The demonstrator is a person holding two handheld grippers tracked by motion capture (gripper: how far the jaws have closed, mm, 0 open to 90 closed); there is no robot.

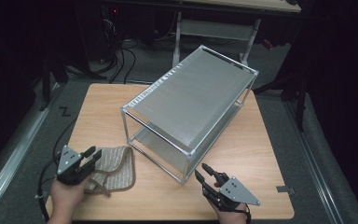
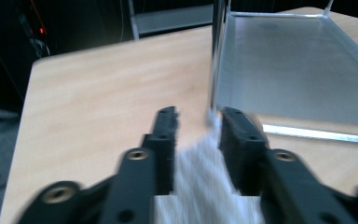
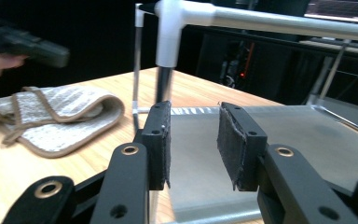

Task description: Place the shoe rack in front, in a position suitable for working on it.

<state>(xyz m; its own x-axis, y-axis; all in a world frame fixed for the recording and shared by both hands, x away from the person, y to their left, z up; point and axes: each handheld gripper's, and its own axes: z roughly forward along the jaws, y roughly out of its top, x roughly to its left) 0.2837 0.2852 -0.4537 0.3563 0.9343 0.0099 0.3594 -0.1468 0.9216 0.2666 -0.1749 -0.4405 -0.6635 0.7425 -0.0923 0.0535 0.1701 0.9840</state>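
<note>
A folded beige cloth with brown trim (image 1: 114, 168) lies on the wooden table (image 1: 261, 154) at the front left. My left gripper (image 1: 94, 153) hovers over the cloth's left edge, and in the left gripper view its jaws (image 2: 198, 114) stand apart with the blurred cloth (image 2: 200, 177) showing between and below them. Whether the pads touch the cloth I cannot tell. My right gripper (image 1: 201, 170) is open at the front corner of the metal rack (image 1: 191, 98). Nothing sits between the right gripper's jaws (image 3: 193, 109). The cloth (image 3: 60, 121) lies off to its left.
The two-tier rack takes up the table's middle, set at an angle. Its corner post (image 3: 165, 56) rises just beyond my right gripper, and the lower shelf (image 2: 289, 70) lies ahead of my left one. Cables and a desk frame (image 1: 214, 28) are on the floor behind.
</note>
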